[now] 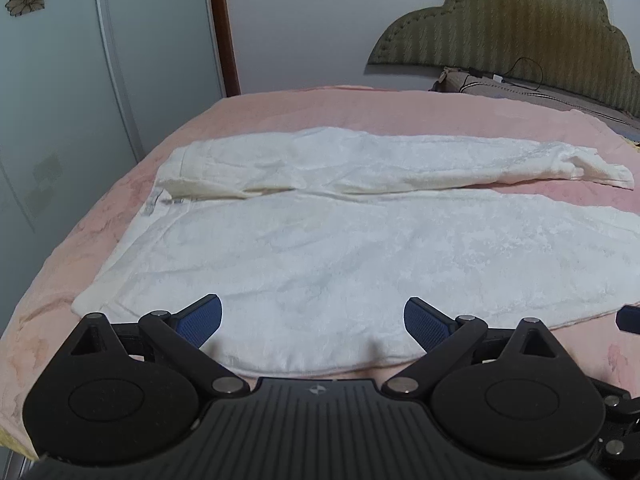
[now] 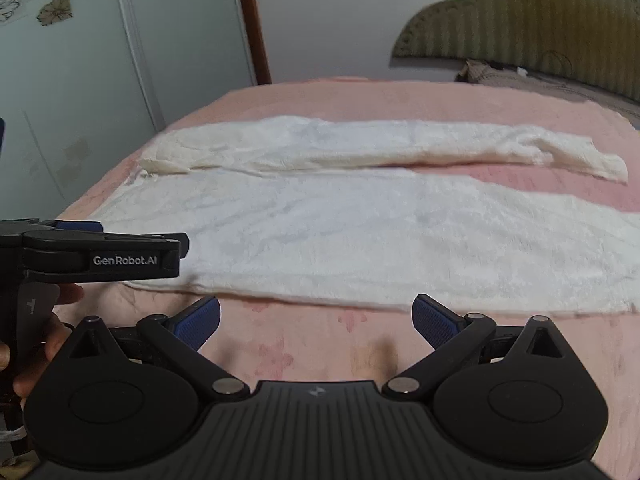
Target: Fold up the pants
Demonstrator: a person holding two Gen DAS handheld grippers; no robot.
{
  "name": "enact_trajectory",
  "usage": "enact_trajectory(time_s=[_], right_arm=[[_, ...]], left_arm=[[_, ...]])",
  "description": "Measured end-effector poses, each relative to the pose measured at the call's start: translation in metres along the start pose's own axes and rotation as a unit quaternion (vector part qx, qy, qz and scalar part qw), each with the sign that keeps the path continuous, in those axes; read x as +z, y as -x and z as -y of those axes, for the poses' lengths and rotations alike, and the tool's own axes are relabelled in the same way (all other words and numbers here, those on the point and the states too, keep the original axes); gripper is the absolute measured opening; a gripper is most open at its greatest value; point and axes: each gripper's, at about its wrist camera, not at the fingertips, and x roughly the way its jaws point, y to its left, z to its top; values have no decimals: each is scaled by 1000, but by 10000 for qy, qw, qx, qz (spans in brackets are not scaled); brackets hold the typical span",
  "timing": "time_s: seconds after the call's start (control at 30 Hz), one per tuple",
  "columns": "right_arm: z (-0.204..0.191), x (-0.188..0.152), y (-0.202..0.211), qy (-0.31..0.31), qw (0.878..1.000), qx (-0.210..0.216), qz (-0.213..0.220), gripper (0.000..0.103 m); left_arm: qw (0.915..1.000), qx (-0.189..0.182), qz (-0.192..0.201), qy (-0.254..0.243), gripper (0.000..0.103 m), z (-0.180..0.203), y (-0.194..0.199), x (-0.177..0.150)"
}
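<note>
Left wrist view: white pants lie spread flat on a pink bed, unfolded. Left gripper and right gripper hover, fingers released, empty. Next, likely: pinch the near edge.

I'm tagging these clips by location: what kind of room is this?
Most likely a bedroom: white pants lie on a pink-covered bed with a padded headboard.

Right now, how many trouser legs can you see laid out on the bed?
2. The near leg lies flat across the pink bed, just beyond the open right hand-held gripper. The far leg runs alongside it, nearer the headboard wall.
</note>
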Motion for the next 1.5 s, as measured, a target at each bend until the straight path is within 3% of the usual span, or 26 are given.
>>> enact_trajectory(time_s=[0.13, 0.2, 0.23, 0.33, 0.4, 0.43, 0.47, 0.5, 0.63, 0.7, 0.87, 1.1, 1.3, 1.4, 1.5], right_arm=[[3, 17, -4, 416, 9983, 110, 387, 103], [3, 28, -6, 627, 9958, -146, 653, 103], [2, 31, -2, 652, 9920, -402, 1003, 103], [-3, 34, 18, 1147, 9615, -741, 2385, 103], [-5, 36, 9, 1779, 9391, -953, 2780, 103], [-4, 41, -6, 2082, 9392, -1053, 2520, 103], [-1, 50, -30, 2451, 9461, -1046, 1840, 103], [3, 54, -47, 2545, 9507, -963, 1486, 103], [20, 80, -78, 2165, 9667, -168, 1355, 103], [25, 100, -99, 2190, 9667, 212, 1310, 103], [26, 158, -186, 2534, 9645, 498, 553, 103], [45, 215, -304, 1660, 9805, 1032, -183, 102], [46, 238, -371, 1603, 9766, 1302, -595, 76], [50, 243, -383, 1577, 9706, 1613, -843, 56], [46, 242, -380, 1754, 9644, 1804, -816, 32]], left_arm=[[9996, 43, 238, -109, 98, 2, -7, 11], [9995, 69, 287, -106, 98, 2, -12, 16], [9995, 115, 285, -94, 99, 1, -16, 19], [9992, 285, 278, -80, 99, -4, -30, 28], [9990, 344, 295, -1, 99, -9, -41, 33], [9990, 356, 278, 51, 99, -12, -48, 36], [9990, 366, 247, 111, 99, -15, -54, 40], [9989, 378, 223, 176, 99, -18, -61, 42], [9978, 598, 245, 115, 99, -24, -89, 48], [9958, 868, 285, -26, 99, -25, -102, 48], [9953, 946, 187, -77, 100, -30, -124, 44], [9968, 795, -2, -86, 101, -33, -139, 28], [9953, 918, 232, -226, 103, -26, -139, 19], [9954, 900, 236, -234, 103, -26, -141, 19], [9966, 801, 186, -101, 103, -31, -142, 21]])
